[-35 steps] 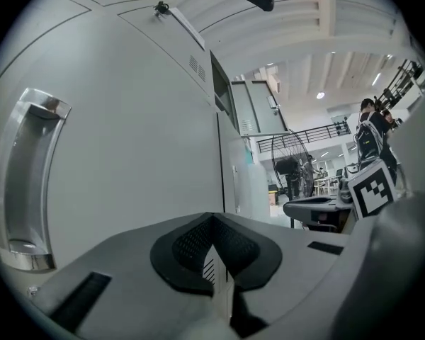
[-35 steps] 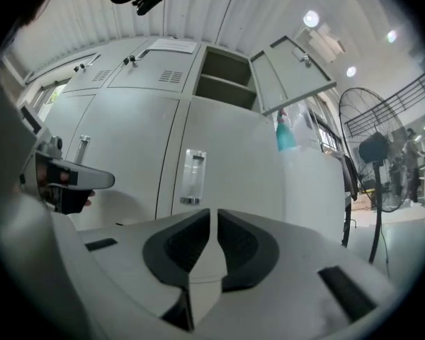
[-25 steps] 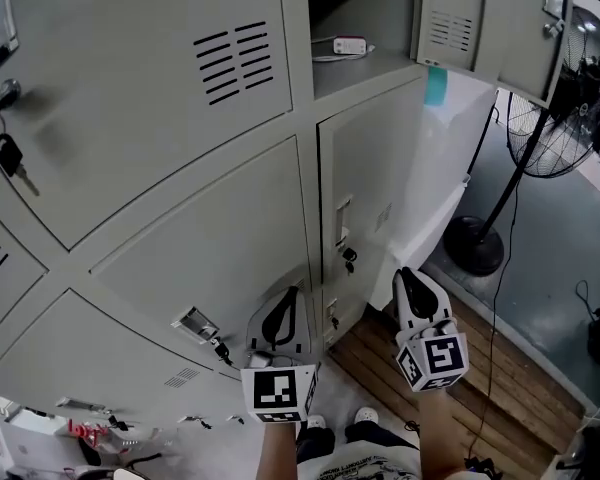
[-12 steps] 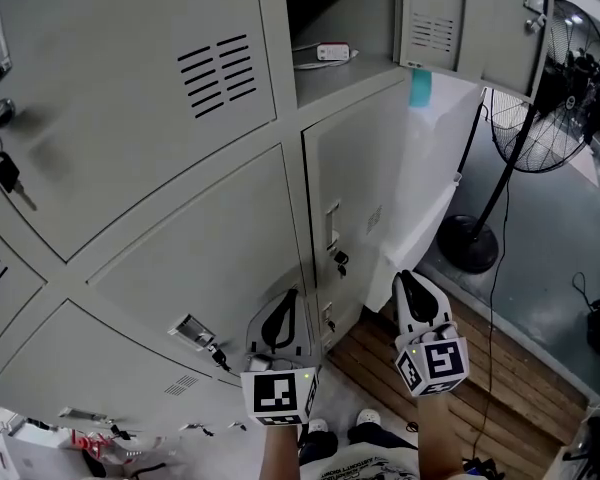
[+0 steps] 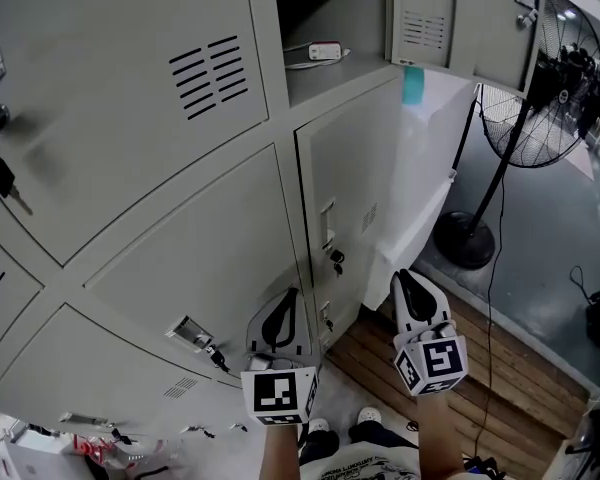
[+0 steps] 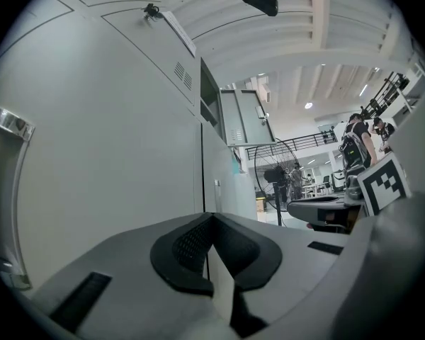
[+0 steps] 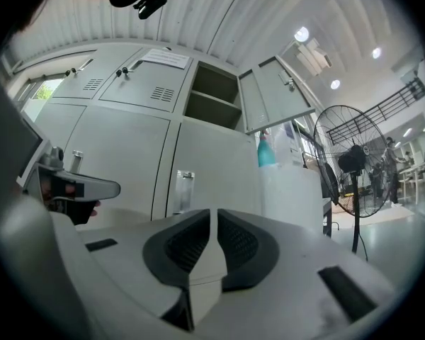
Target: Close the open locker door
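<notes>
The open locker (image 5: 325, 8) is the top compartment right of centre in the head view. Its grey door (image 5: 435, 16) swings out to the right, and a white plug-like device (image 5: 323, 52) lies on the shelf inside. My left gripper (image 5: 283, 311) and right gripper (image 5: 410, 286) are held low near the bottom lockers, far below that door, both shut with nothing between the pads. The door (image 6: 244, 115) shows ahead past the left gripper (image 6: 211, 218). From the right gripper (image 7: 214, 214), the open compartment (image 7: 212, 94) and its door (image 7: 276, 99) are above and ahead.
Closed grey lockers (image 5: 130, 108) with keys in their locks fill the left. A white cabinet (image 5: 435, 158) with a teal bottle (image 5: 412, 85) stands beside the lockers. A pedestal fan (image 5: 535, 88) stands at the right; a wooden pallet (image 5: 490, 363) lies underfoot.
The head view has drifted, so the lockers and open door sit further left in the frame. Both grippers have kept their places and stayed shut.
</notes>
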`<state>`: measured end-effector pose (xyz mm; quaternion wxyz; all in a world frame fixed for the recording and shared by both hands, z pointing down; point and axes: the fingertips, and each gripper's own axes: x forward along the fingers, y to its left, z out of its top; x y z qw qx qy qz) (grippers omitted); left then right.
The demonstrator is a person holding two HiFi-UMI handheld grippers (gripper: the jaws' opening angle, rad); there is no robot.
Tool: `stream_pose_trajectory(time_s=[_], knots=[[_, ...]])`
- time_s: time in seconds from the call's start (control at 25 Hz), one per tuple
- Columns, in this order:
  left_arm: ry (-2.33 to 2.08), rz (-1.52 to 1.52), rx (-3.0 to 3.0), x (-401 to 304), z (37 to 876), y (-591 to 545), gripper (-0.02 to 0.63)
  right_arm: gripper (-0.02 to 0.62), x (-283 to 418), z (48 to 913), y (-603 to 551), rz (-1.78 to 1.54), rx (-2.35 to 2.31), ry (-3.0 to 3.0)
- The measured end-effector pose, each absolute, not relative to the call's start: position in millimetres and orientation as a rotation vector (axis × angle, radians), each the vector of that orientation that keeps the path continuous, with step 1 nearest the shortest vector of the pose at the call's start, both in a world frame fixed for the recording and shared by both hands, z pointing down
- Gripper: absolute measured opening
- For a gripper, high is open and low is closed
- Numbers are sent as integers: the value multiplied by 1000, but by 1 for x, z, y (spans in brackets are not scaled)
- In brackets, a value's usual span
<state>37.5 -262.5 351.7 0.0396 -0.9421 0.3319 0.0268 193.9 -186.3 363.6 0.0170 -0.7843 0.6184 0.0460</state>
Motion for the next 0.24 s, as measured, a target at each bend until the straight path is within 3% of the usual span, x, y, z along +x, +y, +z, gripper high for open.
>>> stream_pose_trajectory(time_s=[0.24], knots=[[1006, 84, -2887, 38, 350, -264, 0, 28, 194, 364, -186, 145, -2444, 1918]])
